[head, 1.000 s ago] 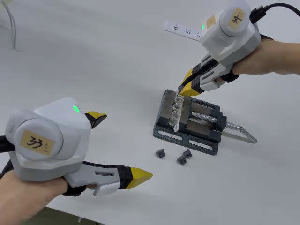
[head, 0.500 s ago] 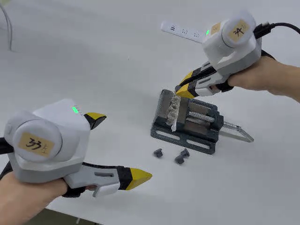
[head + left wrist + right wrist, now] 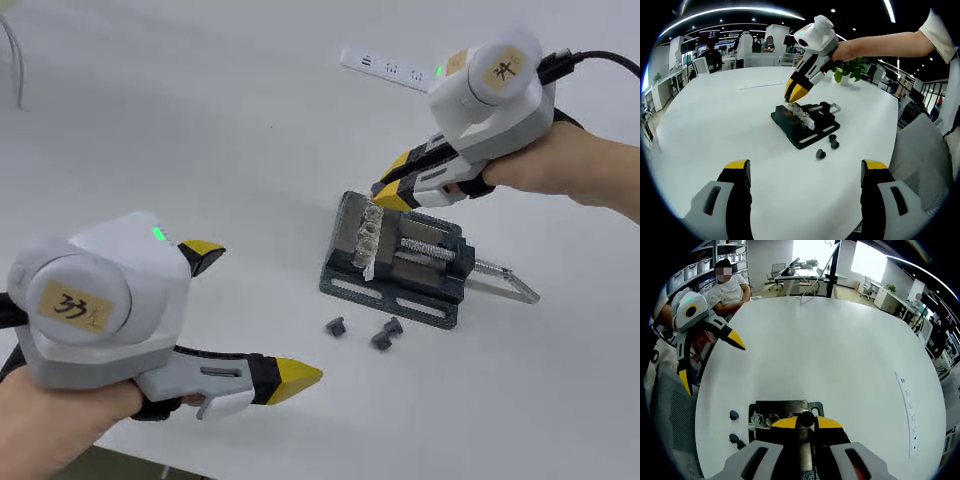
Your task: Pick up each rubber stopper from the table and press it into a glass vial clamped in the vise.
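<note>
The right gripper point(image 3: 385, 193) was clenched on a small dark rubber stopper point(image 3: 806, 419), its yellow tips poised just above the vials point(image 3: 371, 232), a row of clear glass standing upright in the black metal vise point(image 3: 440, 262). Three loose stoppers point(image 3: 335, 326), grey and stubby, lay on the table point(image 3: 200, 120) at the vise's 6 o'clock, near its base but apart from it. The left gripper point(image 3: 255, 312) hung released at 8 o'clock, jaws wide, well apart from everything, with bare tabletop all round it. The table was smooth, matte white and round-edged; a flat white power strip point(image 3: 390, 68) lay at 12 o'clock. Beyond the rim stood office desks, chairs and shelving.
</note>
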